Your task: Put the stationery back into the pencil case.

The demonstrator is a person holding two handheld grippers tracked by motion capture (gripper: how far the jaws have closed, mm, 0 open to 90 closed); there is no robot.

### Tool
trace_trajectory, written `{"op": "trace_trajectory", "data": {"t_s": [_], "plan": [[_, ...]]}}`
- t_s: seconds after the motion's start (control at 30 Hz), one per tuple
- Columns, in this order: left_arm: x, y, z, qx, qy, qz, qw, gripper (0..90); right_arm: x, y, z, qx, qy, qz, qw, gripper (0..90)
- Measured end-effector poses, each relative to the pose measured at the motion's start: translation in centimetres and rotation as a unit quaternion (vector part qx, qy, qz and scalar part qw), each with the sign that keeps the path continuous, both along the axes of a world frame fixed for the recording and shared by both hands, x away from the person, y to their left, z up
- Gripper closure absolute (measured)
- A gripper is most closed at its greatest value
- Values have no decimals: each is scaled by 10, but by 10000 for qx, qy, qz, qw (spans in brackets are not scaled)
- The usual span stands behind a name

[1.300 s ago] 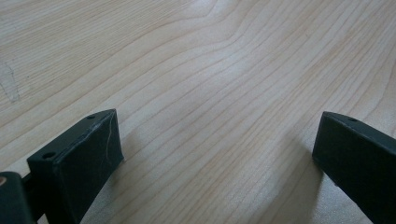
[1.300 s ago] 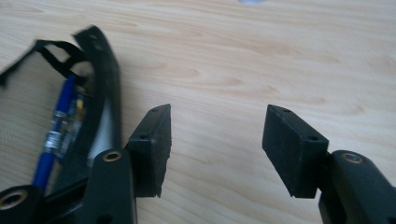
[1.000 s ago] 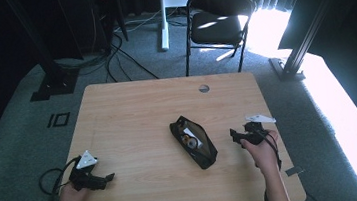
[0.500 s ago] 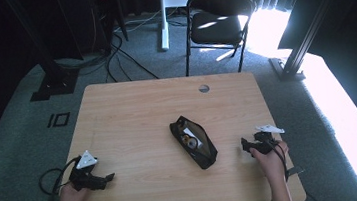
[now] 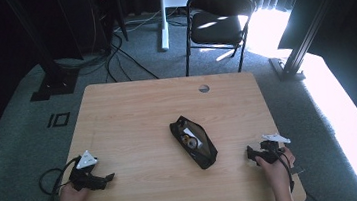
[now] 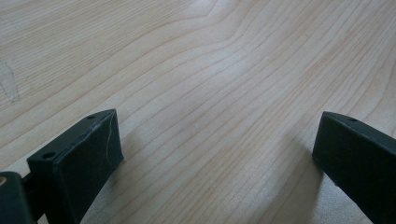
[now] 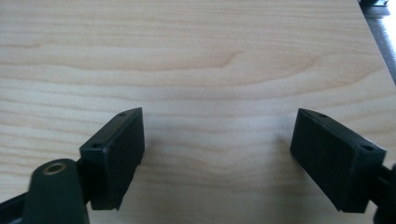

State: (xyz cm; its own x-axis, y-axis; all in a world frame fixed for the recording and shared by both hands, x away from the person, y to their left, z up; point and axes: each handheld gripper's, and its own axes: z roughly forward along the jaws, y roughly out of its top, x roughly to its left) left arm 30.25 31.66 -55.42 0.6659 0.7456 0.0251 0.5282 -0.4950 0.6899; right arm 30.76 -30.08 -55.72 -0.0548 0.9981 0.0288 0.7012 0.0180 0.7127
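Note:
An open black zip pouch point(image 5: 194, 141) with small items inside lies slantwise at the middle of the wooden table point(image 5: 133, 115). My left gripper point(image 5: 105, 179) rests low at the near left corner, well left of the pouch; its jaws point(image 6: 219, 135) stand open over bare wood. Held in a hand at the near right, my right gripper point(image 5: 250, 152) points toward the pouch from a short way off. Its jaws point(image 7: 219, 135) have just been opening and stand wide apart with only table wood between them.
A round cable hole point(image 5: 204, 88) sits near the table's far edge. Beyond the table stand a black chair point(image 5: 218, 23) and a white desk leg point(image 5: 162, 16), with cables on the carpet. The table's right edge point(image 7: 373, 37) runs close by the right gripper.
The right hand has drawn its gripper back toward the near right corner and lowered it to the table, with the jaws wider now. The left gripper and the pouch have stayed put.

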Motion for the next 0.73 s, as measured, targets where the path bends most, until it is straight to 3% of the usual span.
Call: {"op": "trace_trajectory", "data": {"t_s": [0.27,0.73], "plan": [[0,0,0,0,1,-1,10000,16,-10,-4,-4,3,-160,-115,9998,140],[0,0,0,0,0,0,10000,16,-8,-4,-4,-20,-156,-38,9999,133]]}}
